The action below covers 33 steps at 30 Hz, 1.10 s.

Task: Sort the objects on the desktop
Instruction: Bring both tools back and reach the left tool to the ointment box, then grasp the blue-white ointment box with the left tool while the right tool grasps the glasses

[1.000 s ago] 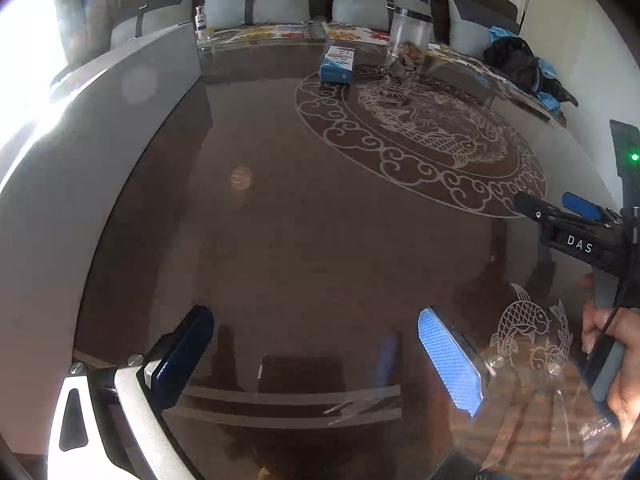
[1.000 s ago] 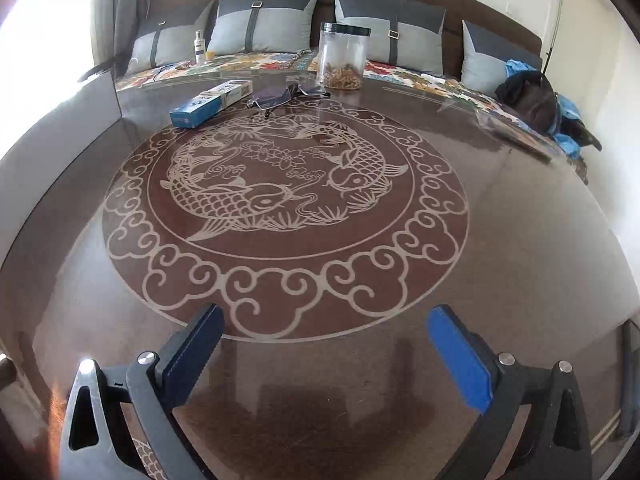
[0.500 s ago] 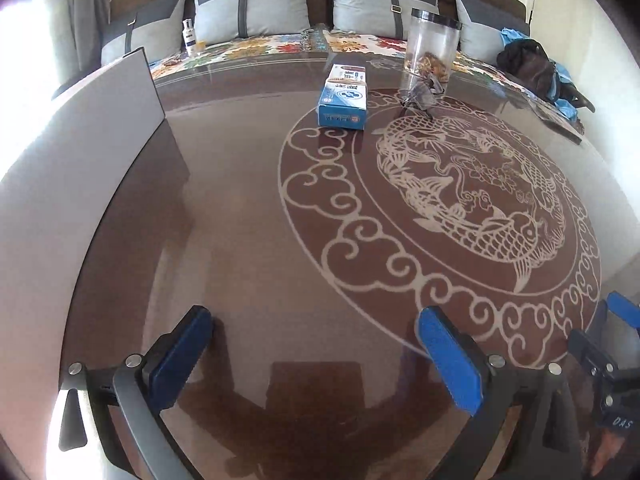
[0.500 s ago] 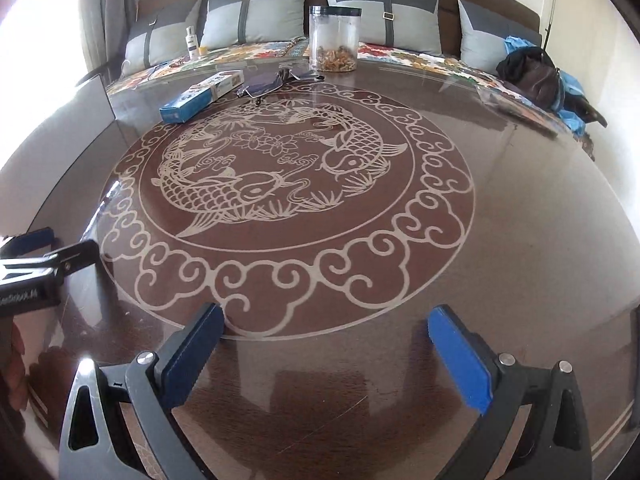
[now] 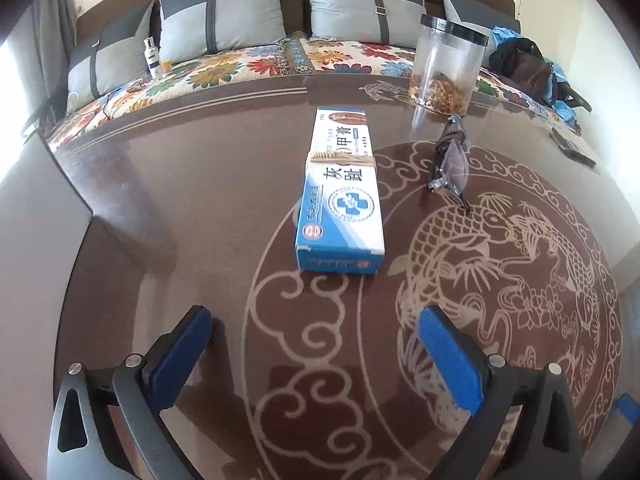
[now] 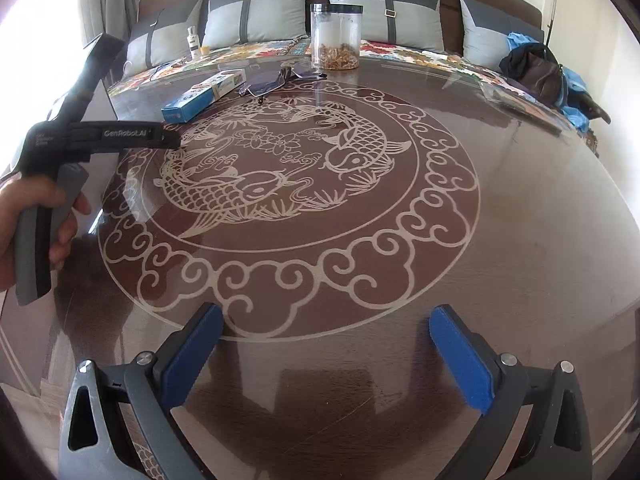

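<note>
Left wrist view: I find my left claw point(image 5: 312, 346) with its blue pads spread wide and nothing between them, held above the brown patterned surface point(image 5: 168, 208); ahead of it, well apart, lies a long blue-and-white box point(image 5: 342, 196), flat, its near end facing the claw; a pair of folded glasses point(image 5: 450, 164) lies just right of the box, apart from it; behind the glasses stands a clear jar point(image 5: 446, 68) with a black lid and loose brownish contents at the bottom; a sofa point(image 5: 248, 60) with grey cushions runs along the far edge. Right wrist view: my right claw point(image 6: 326, 354) likewise stands apart and empty above the surface, near its front edge; at left a hand point(image 6: 28, 224) grips the left tool's handle; box, glasses and jar sit far across.
</note>
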Available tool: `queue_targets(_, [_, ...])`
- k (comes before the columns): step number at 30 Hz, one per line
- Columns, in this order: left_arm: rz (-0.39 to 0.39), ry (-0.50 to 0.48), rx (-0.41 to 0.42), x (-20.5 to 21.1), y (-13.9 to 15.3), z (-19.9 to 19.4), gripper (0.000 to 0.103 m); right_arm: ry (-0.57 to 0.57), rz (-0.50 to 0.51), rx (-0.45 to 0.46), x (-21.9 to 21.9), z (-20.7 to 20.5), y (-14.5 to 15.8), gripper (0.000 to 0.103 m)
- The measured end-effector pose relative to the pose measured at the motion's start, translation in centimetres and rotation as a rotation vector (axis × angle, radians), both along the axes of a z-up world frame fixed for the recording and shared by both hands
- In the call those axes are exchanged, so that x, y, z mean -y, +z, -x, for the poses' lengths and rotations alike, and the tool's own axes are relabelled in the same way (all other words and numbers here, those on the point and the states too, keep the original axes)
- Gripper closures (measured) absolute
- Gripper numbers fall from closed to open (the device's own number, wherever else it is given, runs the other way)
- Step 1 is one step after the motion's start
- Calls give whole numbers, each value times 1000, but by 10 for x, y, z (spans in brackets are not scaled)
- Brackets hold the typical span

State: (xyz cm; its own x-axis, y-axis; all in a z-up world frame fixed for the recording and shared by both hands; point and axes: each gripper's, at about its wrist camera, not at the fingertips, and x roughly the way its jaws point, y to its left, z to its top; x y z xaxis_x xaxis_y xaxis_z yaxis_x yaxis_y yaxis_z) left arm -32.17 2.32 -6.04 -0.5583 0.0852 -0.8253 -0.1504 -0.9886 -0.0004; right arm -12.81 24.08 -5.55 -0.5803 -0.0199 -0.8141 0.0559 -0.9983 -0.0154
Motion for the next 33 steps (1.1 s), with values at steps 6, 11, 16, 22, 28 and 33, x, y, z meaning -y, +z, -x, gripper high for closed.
queue_targets(6, [-1,34,1,0,1,48,0,1,0,0,1,-1,0,0])
queue_targets(11, [3,49,2,1,1,71,0,1,0,0,2,-1,0,0])
queue_targets(16, [4,17,-70,-4,8,59,61,1,0,0,1,-1,0,0])
queue_targets(22, [-1,60,-75,11,9,2,62,1,0,0,1,0,0,0])
queue_targets(28, [-12,147,-73,50,8,-101,62,1,0,0,1,0,1,0])
queue_targets(33, [-10,185,-73,70,7,-156,62,1,0,0,1,0,1,0])
